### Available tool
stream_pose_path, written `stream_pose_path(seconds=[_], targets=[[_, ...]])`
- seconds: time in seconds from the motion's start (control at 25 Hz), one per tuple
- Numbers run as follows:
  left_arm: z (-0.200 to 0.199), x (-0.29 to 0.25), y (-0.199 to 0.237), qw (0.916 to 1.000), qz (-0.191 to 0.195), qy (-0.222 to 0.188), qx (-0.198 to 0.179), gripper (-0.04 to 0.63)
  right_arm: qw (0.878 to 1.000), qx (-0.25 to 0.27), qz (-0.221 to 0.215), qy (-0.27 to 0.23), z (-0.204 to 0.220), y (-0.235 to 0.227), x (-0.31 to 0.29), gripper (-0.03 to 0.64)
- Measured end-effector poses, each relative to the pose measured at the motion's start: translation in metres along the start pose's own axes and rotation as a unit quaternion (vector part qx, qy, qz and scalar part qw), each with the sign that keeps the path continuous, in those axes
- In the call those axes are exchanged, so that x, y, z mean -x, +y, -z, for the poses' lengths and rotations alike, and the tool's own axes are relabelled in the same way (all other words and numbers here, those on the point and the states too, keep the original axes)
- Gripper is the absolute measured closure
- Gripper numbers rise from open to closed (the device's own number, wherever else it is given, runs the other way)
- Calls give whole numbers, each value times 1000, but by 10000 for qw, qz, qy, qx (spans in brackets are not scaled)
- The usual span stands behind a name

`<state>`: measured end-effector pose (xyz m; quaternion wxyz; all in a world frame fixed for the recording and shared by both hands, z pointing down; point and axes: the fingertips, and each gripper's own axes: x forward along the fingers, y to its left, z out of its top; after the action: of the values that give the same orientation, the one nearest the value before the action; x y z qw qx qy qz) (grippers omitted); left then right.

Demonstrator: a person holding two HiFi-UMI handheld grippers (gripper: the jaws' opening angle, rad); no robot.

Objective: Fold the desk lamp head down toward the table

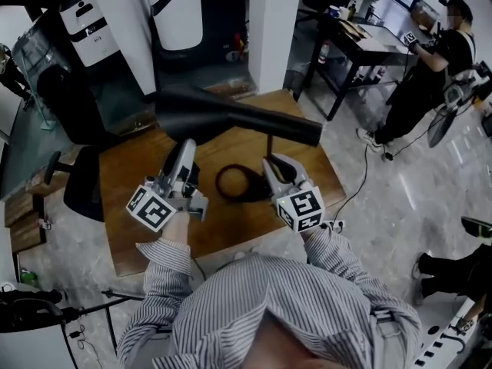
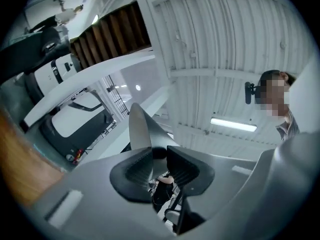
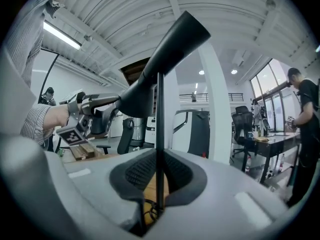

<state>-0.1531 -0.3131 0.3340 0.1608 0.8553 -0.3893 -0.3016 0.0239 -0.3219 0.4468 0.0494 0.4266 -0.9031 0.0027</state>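
Note:
A black desk lamp stands on the wooden table (image 1: 146, 206). Its long cone-shaped head (image 1: 231, 114) lies nearly level above the ring base (image 1: 234, 184). My left gripper (image 1: 184, 154) is shut on the rim of the head's wide end (image 2: 142, 131); the right gripper view shows that grip too (image 3: 92, 111). My right gripper (image 1: 270, 167) is shut on the thin upright stem (image 3: 159, 124), which runs between its pads (image 3: 145, 171). From there the head (image 3: 170, 44) slopes up to the right above the stem.
A black office chair (image 1: 77, 183) stands at the table's left edge. A white pillar (image 1: 273, 29) rises behind the table. At the right a person (image 1: 430, 68) works at a black desk (image 1: 361, 41). A cable (image 1: 361, 183) trails off the table's right side.

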Motion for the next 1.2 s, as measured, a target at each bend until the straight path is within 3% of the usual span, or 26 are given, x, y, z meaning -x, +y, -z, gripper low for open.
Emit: stream_pose_path(seconds=[0.2,0.36,0.6,0.92,1.2], targets=[[43,12,8,9966,-135,-73,805,509,10000,-11,21,19,0,-2,1,576],[64,15,7,9918,121,-242,1249,514,10000,-40,19,27,0,-1,0,577],[94,15,0,9827,202,-335,1809,517,10000,-72,28,28,-3,-3,0,577],[127,15,-11,9757,387,-112,2154,518,9999,-111,97,41,-1,-2,0,577],[138,15,-12,9796,252,229,1981,520,9999,-67,120,51,-1,-3,-1,577]])
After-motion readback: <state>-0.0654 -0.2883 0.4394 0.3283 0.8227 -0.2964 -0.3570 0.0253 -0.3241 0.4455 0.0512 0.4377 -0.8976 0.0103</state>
